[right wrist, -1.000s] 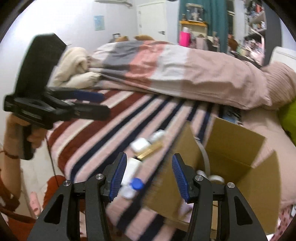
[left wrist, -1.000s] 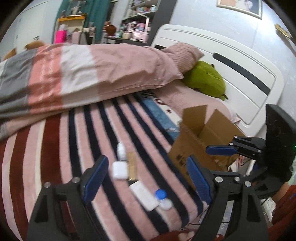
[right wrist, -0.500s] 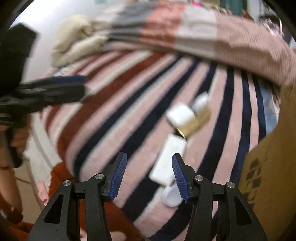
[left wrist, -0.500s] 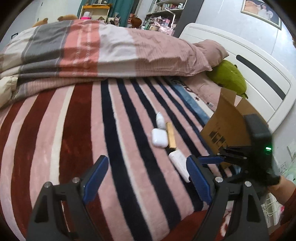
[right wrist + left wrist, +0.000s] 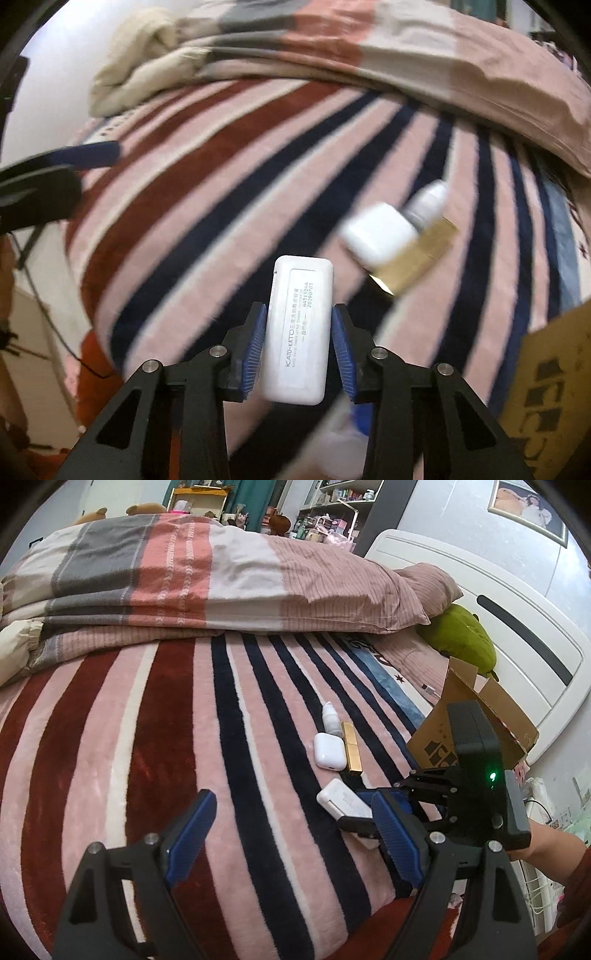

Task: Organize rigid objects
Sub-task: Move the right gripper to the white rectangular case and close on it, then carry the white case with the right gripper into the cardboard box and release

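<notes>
My right gripper (image 5: 298,341) is shut on a flat white case (image 5: 300,332) with printed text, held just above the striped blanket; the case also shows in the left wrist view (image 5: 341,802), with the right gripper (image 5: 364,812) on it. Beyond it lie a white earbud case (image 5: 376,232), a small white dropper bottle (image 5: 428,203) and a gold lipstick tube (image 5: 417,260); the left wrist view shows them too: earbud case (image 5: 328,751), bottle (image 5: 330,718), tube (image 5: 351,747). My left gripper (image 5: 295,840) is open and empty above the blanket.
An open cardboard box (image 5: 480,716) stands on the bed at the right, near the white headboard (image 5: 517,627). A blurred blue-and-white item (image 5: 351,432) lies under my right gripper. A folded quilt (image 5: 203,572) and a green plush (image 5: 461,637) lie at the back.
My right gripper has moved down onto the flat white case and closed on it. My left gripper has drawn back toward the bed's near edge and stays open.
</notes>
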Action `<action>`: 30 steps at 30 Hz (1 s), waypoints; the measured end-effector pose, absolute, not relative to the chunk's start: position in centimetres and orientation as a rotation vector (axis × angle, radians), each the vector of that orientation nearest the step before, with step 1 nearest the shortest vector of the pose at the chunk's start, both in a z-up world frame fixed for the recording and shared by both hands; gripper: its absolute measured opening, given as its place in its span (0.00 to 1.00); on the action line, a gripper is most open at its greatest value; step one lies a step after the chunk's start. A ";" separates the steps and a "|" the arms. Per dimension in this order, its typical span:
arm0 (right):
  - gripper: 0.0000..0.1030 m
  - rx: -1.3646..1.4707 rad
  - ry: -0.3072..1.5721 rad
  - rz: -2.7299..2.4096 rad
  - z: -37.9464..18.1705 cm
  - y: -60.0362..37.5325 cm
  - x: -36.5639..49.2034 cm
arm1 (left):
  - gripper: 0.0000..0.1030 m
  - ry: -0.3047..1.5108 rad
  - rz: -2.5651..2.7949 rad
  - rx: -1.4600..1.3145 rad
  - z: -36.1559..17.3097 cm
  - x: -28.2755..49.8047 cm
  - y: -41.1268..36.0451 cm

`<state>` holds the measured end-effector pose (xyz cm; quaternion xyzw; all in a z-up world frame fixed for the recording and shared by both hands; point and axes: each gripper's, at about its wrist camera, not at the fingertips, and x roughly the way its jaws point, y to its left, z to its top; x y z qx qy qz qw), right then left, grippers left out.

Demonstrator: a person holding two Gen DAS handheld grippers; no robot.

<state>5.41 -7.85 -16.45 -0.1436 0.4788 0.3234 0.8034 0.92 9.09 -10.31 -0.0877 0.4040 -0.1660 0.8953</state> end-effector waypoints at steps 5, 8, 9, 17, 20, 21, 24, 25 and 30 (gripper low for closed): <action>0.32 -0.394 1.057 0.679 -17.4 -7.0 4.5 | 0.81 0.849 -0.333 -0.181 -10.4 0.7 9.2; 0.31 -0.384 1.040 0.663 -17.3 -7.5 4.1 | 0.81 0.856 -0.346 -0.185 -10.3 0.7 8.9; 0.31 -0.387 1.030 0.657 -17.2 -7.4 4.3 | 0.81 0.854 -0.358 -0.184 -10.2 0.7 8.6; 0.31 -0.310 0.825 0.781 -9.1 -8.4 1.5 | 0.70 0.785 -0.514 -0.208 -6.0 1.6 4.9; 0.31 -0.280 0.732 0.811 -5.7 -9.8 0.2 | 0.50 0.767 -0.586 -0.217 -4.0 2.3 2.8; 0.31 -0.273 0.712 0.812 -4.9 -10.1 0.1 | 0.48 0.762 -0.602 -0.211 -3.5 2.5 2.0; 0.31 -0.246 0.651 0.805 -2.8 -12.1 -0.2 | 0.40 0.743 -0.639 -0.176 -1.8 3.4 -0.9; 0.31 -0.239 0.630 0.790 -2.2 -13.2 -0.3 | 0.38 0.739 -0.642 -0.161 -1.3 3.6 -1.8; 0.31 -0.202 0.608 0.725 -1.2 -17.8 1.1 | 0.37 0.753 -0.702 -0.085 -0.1 5.9 -8.2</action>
